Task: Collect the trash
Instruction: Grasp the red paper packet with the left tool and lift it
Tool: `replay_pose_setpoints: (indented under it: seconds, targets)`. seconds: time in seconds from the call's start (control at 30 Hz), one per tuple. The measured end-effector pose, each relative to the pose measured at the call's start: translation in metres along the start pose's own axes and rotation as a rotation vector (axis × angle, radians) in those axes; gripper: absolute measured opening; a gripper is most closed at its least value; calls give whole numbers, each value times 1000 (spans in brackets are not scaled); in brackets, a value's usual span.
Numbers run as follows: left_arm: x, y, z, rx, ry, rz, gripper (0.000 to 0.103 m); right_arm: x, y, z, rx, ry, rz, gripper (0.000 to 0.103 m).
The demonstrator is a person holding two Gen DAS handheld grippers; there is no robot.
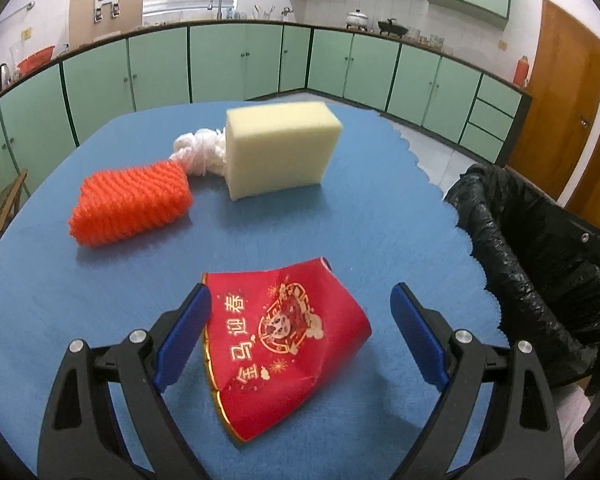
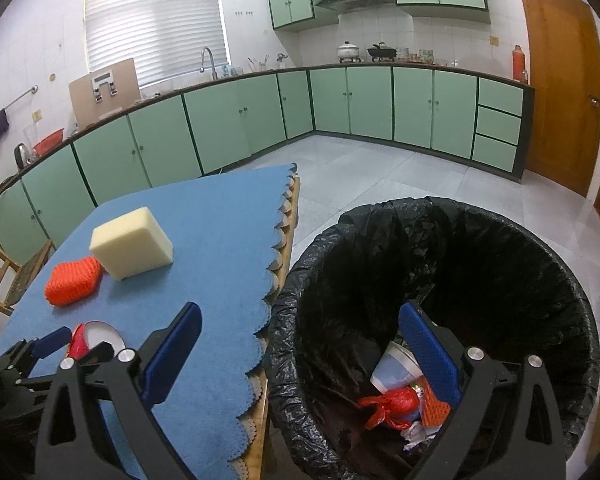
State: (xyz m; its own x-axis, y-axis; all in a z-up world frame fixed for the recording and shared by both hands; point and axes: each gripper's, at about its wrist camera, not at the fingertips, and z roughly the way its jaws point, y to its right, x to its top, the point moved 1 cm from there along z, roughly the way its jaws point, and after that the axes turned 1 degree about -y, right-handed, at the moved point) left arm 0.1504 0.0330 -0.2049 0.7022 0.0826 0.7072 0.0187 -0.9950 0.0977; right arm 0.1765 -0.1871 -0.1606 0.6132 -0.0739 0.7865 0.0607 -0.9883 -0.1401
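Here the left gripper (image 1: 301, 304) jaws gape around the red cup (image 1: 282, 344), right gripper (image 2: 300, 322) jaws wide, empty

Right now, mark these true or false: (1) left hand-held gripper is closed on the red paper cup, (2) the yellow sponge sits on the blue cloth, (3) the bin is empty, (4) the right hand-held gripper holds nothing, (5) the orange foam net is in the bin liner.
1. False. The left hand-held gripper is open, its jaws either side of the flattened red paper cup, not clamped on it.
2. True. The yellow sponge rests on the blue cloth.
3. False. The black-lined bin already holds trash, including a red plastic bag.
4. True. The right hand-held gripper is open with nothing in it.
5. False. The orange foam net lies on the cloth beside the sponge.
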Motion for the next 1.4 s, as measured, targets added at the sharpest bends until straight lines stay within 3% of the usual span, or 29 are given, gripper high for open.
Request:
replay_pose_setpoints:
  seconds: [0.2,0.6,0.63,0.7,0.8,1.2,1.4]
  targets:
    - [0,1,2,22,-18,-3,88,0,1,1,-1,-5,1,97]
    - [0,-3,5,-4,-37,-27,87,0,0,4,-1,-15,3,97]
    - [0,-2,6,-8,-36,-28,85,0,1,4,-2,-16,4,97]
    - [0,-2,6,-27,-39,-29,59,-1,1,4,-2,-19,7,97]
    - [0,-1,6,-59,-46,-37,46,-1,1,5,0,-23,7,97]
    - [8,-7,-10,-60,9,-46,39,-1,-1,7,10,-26,8,97]
    - [11,-9,-18,-31,50,-4,38,-2,-3,7,13,-27,10,97]
